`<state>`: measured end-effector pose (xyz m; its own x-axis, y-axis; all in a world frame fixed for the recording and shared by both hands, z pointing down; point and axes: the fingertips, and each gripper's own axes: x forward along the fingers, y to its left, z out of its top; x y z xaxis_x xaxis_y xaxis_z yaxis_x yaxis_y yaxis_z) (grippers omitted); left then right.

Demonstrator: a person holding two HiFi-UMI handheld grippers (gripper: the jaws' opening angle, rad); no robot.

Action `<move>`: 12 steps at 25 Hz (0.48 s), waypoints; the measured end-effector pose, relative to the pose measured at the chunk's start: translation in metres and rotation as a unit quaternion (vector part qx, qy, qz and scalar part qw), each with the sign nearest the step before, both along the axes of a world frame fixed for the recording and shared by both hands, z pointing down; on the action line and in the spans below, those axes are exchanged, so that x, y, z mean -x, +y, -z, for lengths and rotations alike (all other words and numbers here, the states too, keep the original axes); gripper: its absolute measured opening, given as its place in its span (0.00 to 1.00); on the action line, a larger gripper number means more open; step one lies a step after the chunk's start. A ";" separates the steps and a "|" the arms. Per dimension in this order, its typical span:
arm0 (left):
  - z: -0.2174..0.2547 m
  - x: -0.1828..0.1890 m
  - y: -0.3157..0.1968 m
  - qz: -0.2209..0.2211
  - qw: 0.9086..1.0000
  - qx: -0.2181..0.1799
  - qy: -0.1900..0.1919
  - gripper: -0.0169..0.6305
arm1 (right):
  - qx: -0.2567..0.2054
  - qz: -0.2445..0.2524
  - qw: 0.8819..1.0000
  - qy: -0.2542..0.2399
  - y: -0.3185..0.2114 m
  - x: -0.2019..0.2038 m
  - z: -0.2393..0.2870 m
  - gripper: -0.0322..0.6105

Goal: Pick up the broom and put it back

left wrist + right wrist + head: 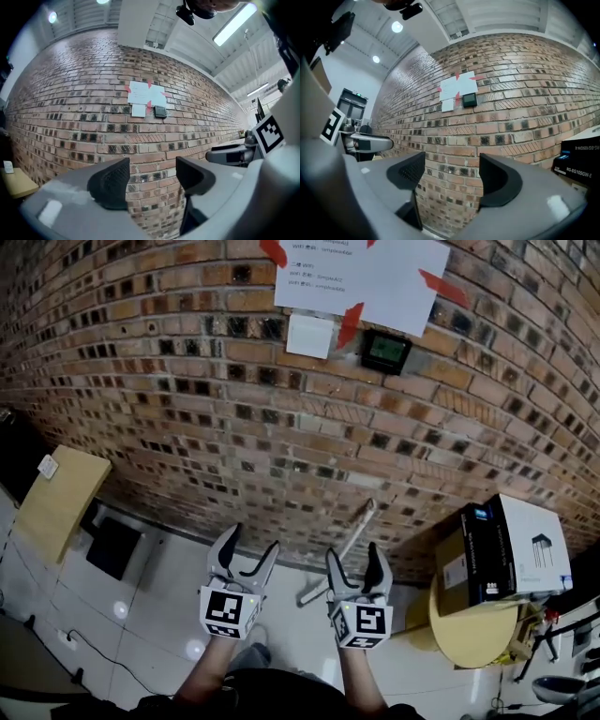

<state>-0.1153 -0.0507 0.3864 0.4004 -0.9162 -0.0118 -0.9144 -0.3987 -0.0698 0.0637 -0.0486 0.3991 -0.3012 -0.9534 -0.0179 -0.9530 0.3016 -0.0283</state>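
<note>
Broom (347, 545): leans aslant against brick wall (234, 409), foot on floor (159, 587), just beyond both grippers. Left gripper (251, 542), right gripper (354, 555): fingers spread wide, gripping nothing, aimed at wall, probably staged for reaching the handle.

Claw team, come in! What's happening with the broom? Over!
Left claw open, empty. Right claw open, empty. Broom leaning on brick wall, untouched. Path looks clear.

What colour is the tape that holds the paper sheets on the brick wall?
Red. The red tape strips show best in the head view.
</note>
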 end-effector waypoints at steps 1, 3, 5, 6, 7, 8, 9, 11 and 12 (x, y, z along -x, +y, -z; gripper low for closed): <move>0.001 -0.006 0.012 0.005 1.000 -0.001 -0.003 0.50 | 0.002 0.007 1.000 -0.005 0.011 -0.005 0.000 0.60; 0.001 -0.022 0.041 0.010 1.000 0.005 -0.002 0.50 | 0.005 0.019 1.000 -0.017 0.035 -0.017 -0.001 0.60; -0.003 -0.039 0.071 0.012 1.000 0.013 0.002 0.50 | 0.009 0.029 0.999 -0.030 0.062 -0.029 -0.002 0.60; -0.007 -0.048 0.085 0.014 1.000 0.016 0.004 0.50 | 0.012 0.032 0.999 -0.031 0.074 -0.035 -0.005 0.60; -0.011 -0.057 0.097 0.015 1.000 0.020 0.003 0.50 | 0.016 0.033 0.999 -0.024 0.084 -0.039 -0.008 0.60; -0.014 -0.064 0.106 0.014 1.000 0.024 -0.002 0.50 | 0.021 0.032 0.999 -0.009 0.092 -0.043 -0.012 0.60; -0.016 -0.070 0.114 0.012 1.000 0.027 -0.008 0.50 | 0.027 0.030 0.999 0.012 0.099 -0.045 -0.016 0.60; -0.012 -0.076 0.130 0.012 1.000 0.021 -0.020 0.50 | 0.035 0.029 0.998 0.043 0.113 -0.043 -0.016 0.60; -0.008 -0.075 0.136 0.013 1.000 0.016 -0.021 0.50 | 0.034 0.031 0.998 0.045 0.120 -0.040 -0.013 0.60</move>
